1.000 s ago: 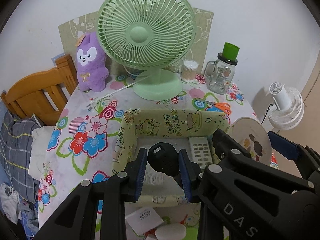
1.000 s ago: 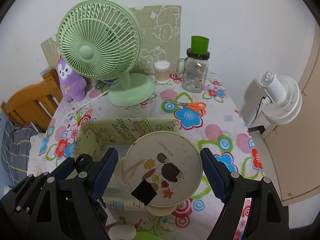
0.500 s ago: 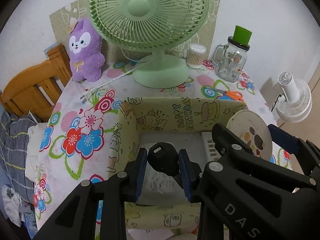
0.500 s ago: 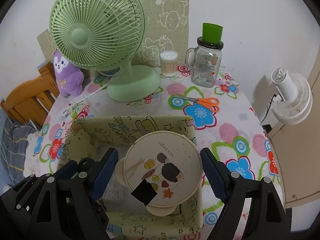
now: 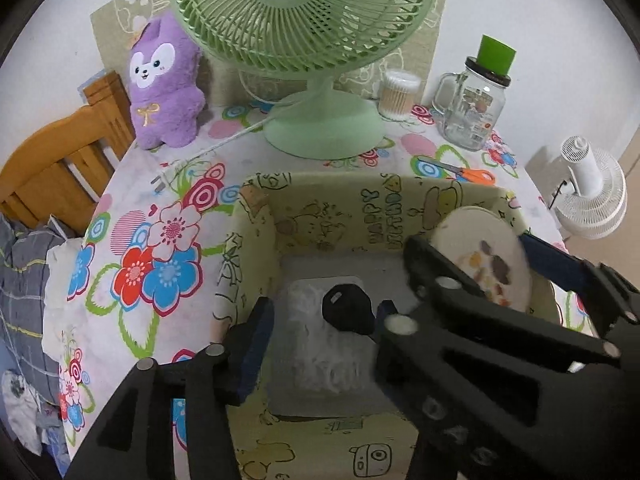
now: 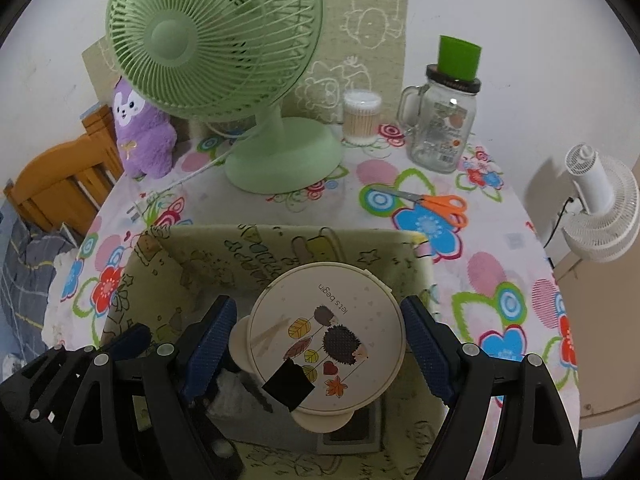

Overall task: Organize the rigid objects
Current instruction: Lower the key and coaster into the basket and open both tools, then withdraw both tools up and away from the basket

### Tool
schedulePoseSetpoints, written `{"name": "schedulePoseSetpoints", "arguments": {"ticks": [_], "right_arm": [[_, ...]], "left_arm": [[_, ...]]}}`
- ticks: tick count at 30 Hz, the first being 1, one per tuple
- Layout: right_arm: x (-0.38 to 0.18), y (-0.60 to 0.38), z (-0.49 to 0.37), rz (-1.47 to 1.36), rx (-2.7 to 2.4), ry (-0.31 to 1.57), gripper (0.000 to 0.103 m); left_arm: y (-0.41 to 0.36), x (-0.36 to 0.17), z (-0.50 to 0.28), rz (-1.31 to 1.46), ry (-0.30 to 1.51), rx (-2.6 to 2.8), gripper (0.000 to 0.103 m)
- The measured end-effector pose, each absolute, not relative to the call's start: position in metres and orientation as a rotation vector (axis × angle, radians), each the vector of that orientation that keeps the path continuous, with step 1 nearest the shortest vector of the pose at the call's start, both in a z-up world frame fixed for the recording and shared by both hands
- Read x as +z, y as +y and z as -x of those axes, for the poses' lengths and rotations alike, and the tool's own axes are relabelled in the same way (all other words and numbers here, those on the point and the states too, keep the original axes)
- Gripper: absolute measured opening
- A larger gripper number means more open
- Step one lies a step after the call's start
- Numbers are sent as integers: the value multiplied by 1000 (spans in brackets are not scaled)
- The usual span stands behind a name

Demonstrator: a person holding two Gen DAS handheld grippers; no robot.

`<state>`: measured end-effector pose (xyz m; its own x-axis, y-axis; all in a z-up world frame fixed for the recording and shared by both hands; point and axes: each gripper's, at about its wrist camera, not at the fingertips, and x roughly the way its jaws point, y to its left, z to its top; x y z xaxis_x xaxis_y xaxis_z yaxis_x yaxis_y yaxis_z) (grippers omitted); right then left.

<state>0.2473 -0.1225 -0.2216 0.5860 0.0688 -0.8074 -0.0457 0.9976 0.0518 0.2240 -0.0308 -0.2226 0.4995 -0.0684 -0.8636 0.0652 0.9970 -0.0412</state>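
A yellow-green printed box point(image 5: 332, 208) stands on the flowered tablecloth. My left gripper point(image 5: 320, 320) hangs inside it with its jaws opening. A small black object point(image 5: 348, 312) lies between them on a white pad on the box floor, close to the right finger point(image 5: 385, 312) and well apart from the left one. My right gripper point(image 6: 320, 338) is shut on a round cream lidded container point(image 6: 326, 332) with a hedgehog picture, held over the right half of the box point(image 6: 280, 244). That container point(image 5: 484, 256) also shows in the left wrist view.
Behind the box stand a green table fan point(image 6: 280, 160), a purple plush toy point(image 5: 164, 80), a tub of cotton swabs point(image 6: 360, 118) and a glass mug jar point(image 6: 444, 120) with a green cup on it. Orange scissors point(image 6: 436, 204) lie to the right. A wooden chair point(image 5: 52, 172) stands at left, a white fan point(image 6: 600, 216) at right.
Both grippers have sunk into the box. The left jaws have spread and let go of the black object, which now rests on the white pad. The right grip is unchanged.
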Motion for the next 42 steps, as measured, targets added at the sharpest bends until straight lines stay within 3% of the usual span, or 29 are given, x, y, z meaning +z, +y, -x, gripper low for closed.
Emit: {"name": "schedulePoseSetpoints", "arguments": {"ticks": [3,8,14,19,42], "right_arm": [[-224,-124,-249,-61,81,937,85],[-225,-127,-248,-68,100,917,87],[-220,-128,-245,-83,125,904,99],[-212,-128,-235,-70,108,891,99],[-170,-131,-162,-66,48,880,100]], "left_arm": [[-31,-223,-225,-6,1044,-86,58],[-36,-225,-223,-16,1023,-108,71],[-36,-220,-220,7,1019,-119,80],[-36,-212,-212,-11,1004,-91,89],[-37,-170,-144,-28,956,-109,94]]}}
